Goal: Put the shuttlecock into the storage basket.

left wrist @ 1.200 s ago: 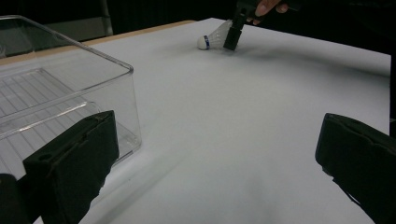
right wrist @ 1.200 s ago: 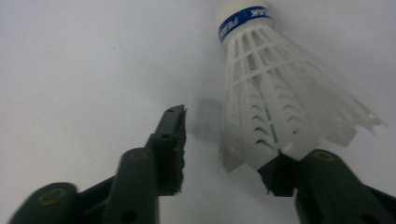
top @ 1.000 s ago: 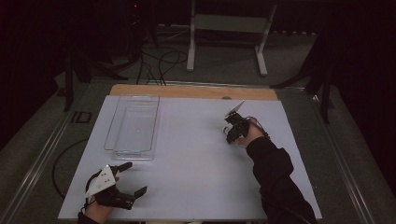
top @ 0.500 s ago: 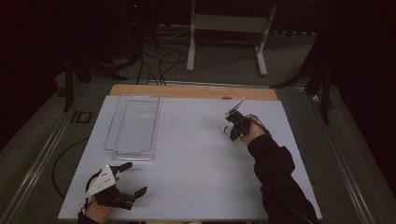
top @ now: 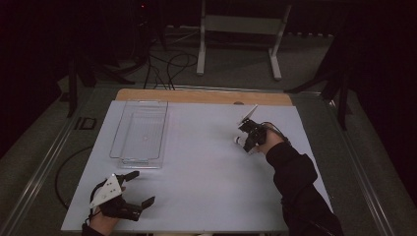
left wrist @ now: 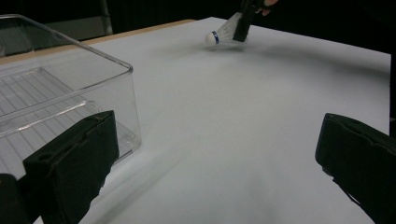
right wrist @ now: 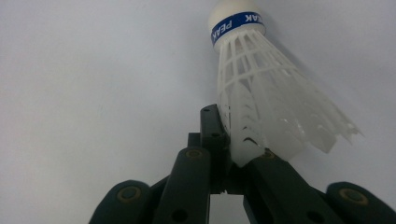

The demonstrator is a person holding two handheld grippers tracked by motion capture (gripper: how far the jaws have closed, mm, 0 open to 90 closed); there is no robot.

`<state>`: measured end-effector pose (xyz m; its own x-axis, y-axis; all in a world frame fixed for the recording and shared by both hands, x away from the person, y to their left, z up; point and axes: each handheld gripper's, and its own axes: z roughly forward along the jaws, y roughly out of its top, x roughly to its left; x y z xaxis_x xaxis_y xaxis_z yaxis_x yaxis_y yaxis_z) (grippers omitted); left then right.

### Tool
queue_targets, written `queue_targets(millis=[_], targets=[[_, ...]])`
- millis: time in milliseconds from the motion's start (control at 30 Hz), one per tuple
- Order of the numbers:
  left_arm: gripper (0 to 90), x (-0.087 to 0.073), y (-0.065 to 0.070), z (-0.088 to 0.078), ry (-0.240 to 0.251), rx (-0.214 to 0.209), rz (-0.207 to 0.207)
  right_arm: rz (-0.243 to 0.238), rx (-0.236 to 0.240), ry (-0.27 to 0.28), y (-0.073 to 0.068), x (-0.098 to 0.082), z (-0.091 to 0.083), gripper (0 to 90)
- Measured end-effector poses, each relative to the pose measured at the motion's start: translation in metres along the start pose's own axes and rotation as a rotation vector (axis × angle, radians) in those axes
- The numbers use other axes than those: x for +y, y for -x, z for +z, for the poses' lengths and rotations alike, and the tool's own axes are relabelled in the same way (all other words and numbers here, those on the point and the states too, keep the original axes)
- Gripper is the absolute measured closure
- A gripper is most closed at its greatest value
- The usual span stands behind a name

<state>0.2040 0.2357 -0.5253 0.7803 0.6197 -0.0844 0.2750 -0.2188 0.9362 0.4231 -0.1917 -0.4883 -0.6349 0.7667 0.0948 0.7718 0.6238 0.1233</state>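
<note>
Pinching the skirt of a white shuttlecock point(right wrist: 261, 88), the right gripper point(top: 250, 139) had just closed its jaws on it at the table's point(top: 206, 162) far right side. The left gripper point(top: 129, 192) rested near the front edge, jaws wide apart, beside a clear plastic bin point(top: 140, 132).

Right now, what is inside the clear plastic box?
Nothing shows inside the clear plastic box, just its ribbed floor. The left gripper's black jaw hides a bit of its near wall in the left gripper view.
</note>
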Motion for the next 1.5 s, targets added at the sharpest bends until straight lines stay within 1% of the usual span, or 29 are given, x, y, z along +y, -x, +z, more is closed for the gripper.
queue_targets(millis=[100, 167, 233, 400, 500, 533, 567, 600, 633, 667, 700, 733, 800, 833, 867, 967, 1000, 1033, 1067, 1100, 1133, 1233, 1267, 1300, 1333, 1367, 1433, 1467, 1500], targets=[[0.2, 0.000, 0.000, 0.000, 0.000, 0.000, 0.003, -0.016, 0.008, -0.006, -0.003, -0.004, -0.002, 89.9], [0.2, 0.000, 0.000, 0.000, -0.001, 0.000, 0.002, -0.016, 0.021, -0.012, -0.005, -0.006, -0.002, 90.0], [0.2, 0.000, 0.000, 0.000, -0.001, 0.001, 0.002, -0.035, 0.025, -0.017, -0.006, -0.009, -0.003, 90.0], [0.2, 0.000, 0.000, 0.000, -0.001, 0.001, 0.002, -0.058, 0.030, -0.019, -0.010, -0.014, -0.005, 89.9], [0.2, 0.000, 0.000, 0.001, -0.002, 0.001, 0.003, -0.064, 0.045, -0.019, -0.014, -0.018, -0.006, 89.9], [0.2, 0.000, 0.000, 0.001, -0.002, 0.001, 0.002, -0.081, 0.053, -0.016, -0.014, -0.019, -0.005, 89.9], [0.2, 0.000, 0.000, 0.001, -0.002, 0.001, 0.002, -0.077, 0.062, -0.016, -0.016, -0.021, -0.005, 89.9], [0.2, 0.000, 0.000, 0.000, -0.002, 0.001, 0.002, -0.095, 0.063, -0.012, -0.017, -0.022, -0.005, 90.0], [0.2, 0.000, 0.000, 0.000, -0.001, 0.001, 0.002, -0.090, 0.073, -0.013, -0.018, -0.023, -0.005, 89.9], [0.2, 0.000, 0.000, 0.000, -0.001, 0.002, 0.002, -0.102, 0.072, -0.017, -0.019, -0.025, -0.005, 89.9], [0.2, 0.000, 0.000, 0.000, -0.001, 0.002, 0.002, -0.099, 0.077, -0.017, -0.021, -0.026, -0.005, 89.9], [0.2, 0.000, 0.000, 0.000, -0.002, 0.001, 0.002, -0.115, 0.078, -0.021, -0.022, -0.027, -0.006, 89.9], [0.2, 0.000, 0.000, 0.000, -0.001, 0.002, 0.002, -0.114, 0.083, -0.030, -0.025, -0.029, -0.007, 89.9], [0.2, 0.000, 0.000, 0.000, -0.001, 0.002, 0.002, -0.125, 0.087, -0.022, -0.026, -0.030, -0.007, 89.9], [0.2, 0.000, 0.000, 0.000, -0.001, 0.001, 0.002, -0.154, 0.084, -0.024, -0.029, -0.033, -0.008, 89.9], [0.2, 0.000, 0.000, 0.001, -0.002, 0.002, 0.002, -0.163, 0.084, -0.031, -0.031, -0.035, -0.009, 89.9], [0.2, 0.000, 0.001, 0.001, -0.001, 0.002, 0.002, -0.180, 0.090, -0.024, -0.033, -0.037, -0.010, 89.9], [0.2, 0.000, 0.001, 0.001, -0.001, 0.002, 0.002, -0.180, 0.090, -0.024, -0.033, -0.037, -0.010, 89.9], [0.2, 0.000, 0.001, 0.001, -0.001, 0.002, 0.002, -0.200, 0.087, -0.024, -0.036, -0.038, -0.012, 89.9], [0.2, 0.000, 0.001, 0.001, -0.001, 0.002, 0.002, -0.200, 0.087, -0.024, -0.036, -0.038, -0.012, 89.9], [0.2, 0.000, 0.000, 0.001, -0.001, 0.002, 0.002, -0.215, 0.093, -0.021, -0.038, -0.040, -0.013, 89.9], [0.2, 0.000, 0.000, 0.001, -0.002, 0.003, 0.003, -0.224, 0.103, -0.017, -0.041, -0.042, -0.013, 89.9], [0.2, 0.000, 0.000, 0.001, -0.002, 0.002, 0.002, -0.249, 0.106, -0.014, -0.044, -0.044, -0.013, 89.8], [0.2, 0.000, 0.000, 0.001, -0.002, 0.002, 0.002, -0.249, 0.106, -0.014, -0.044, -0.044, -0.013, 89.8], [0.2, 0.000, 0.001, 0.001, -0.002, 0.003, 0.003, -0.259, 0.119, -0.023, -0.047, -0.046, -0.013, 89.8], [0.2, 0.000, 0.001, 0.001, -0.002, 0.003, 0.003, -0.259, 0.119, -0.023, -0.047, -0.046, -0.013, 89.8], [0.2, 0.000, 0.001, 0.001, -0.001, 0.003, 0.002, -0.280, 0.129, -0.022, -0.050, -0.048, -0.011, 89.8], [0.2, 0.000, 0.001, 0.001, -0.002, 0.003, 0.002, -0.295, 0.134, -0.030, -0.054, -0.049, -0.011, 89.8], [0.2, 0.000, 0.001, 0.001, -0.002, 0.003, 0.002, -0.295, 0.134, -0.030, -0.054, -0.049, -0.011, 89.8]])
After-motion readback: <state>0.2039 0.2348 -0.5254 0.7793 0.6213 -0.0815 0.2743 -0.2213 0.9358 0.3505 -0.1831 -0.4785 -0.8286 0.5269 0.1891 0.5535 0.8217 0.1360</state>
